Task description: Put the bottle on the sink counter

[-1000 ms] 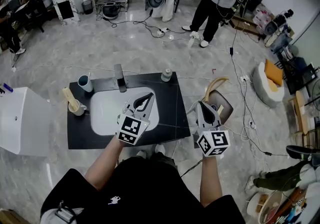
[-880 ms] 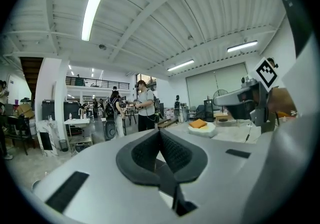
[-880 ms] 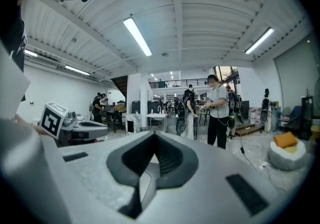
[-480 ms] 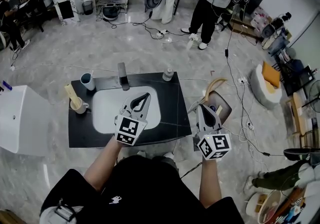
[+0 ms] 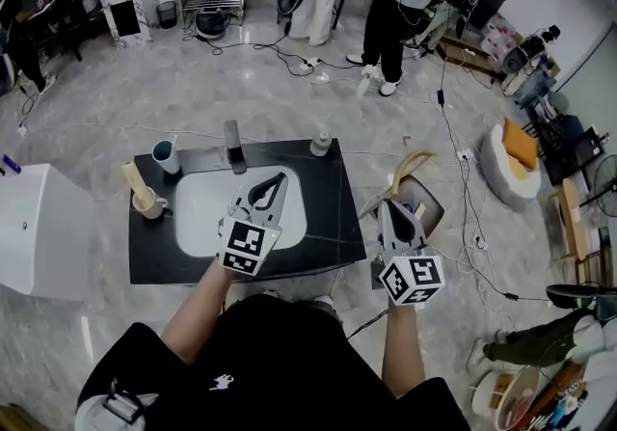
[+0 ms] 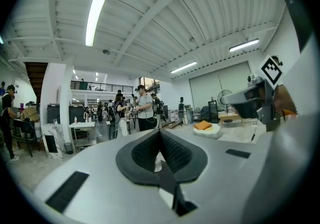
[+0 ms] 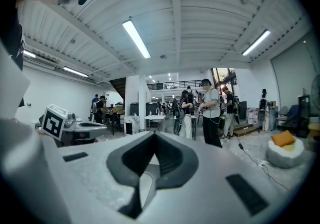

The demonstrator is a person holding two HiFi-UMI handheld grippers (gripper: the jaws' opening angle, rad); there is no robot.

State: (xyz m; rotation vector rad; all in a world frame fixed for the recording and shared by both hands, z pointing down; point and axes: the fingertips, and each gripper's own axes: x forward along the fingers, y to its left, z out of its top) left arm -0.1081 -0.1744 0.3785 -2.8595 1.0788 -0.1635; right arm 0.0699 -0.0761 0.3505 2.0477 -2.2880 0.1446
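In the head view the bottle (image 5: pixel 320 143) stands upright at the back right corner of the sink counter (image 5: pixel 337 227), well apart from both tools, so the placing looks done. The left gripper (image 5: pixel 280 178) hangs over the basin (image 5: pixel 198 222), and the right gripper (image 5: pixel 387 206) is off the counter's right edge.

In the left gripper view the jaws are pressed together with nothing between them.

In the right gripper view the jaws are likewise closed and empty (only the room shows beyond).

Any pull-back should go straight toward the person, clear of the faucet (image 5: pixel 232 147).
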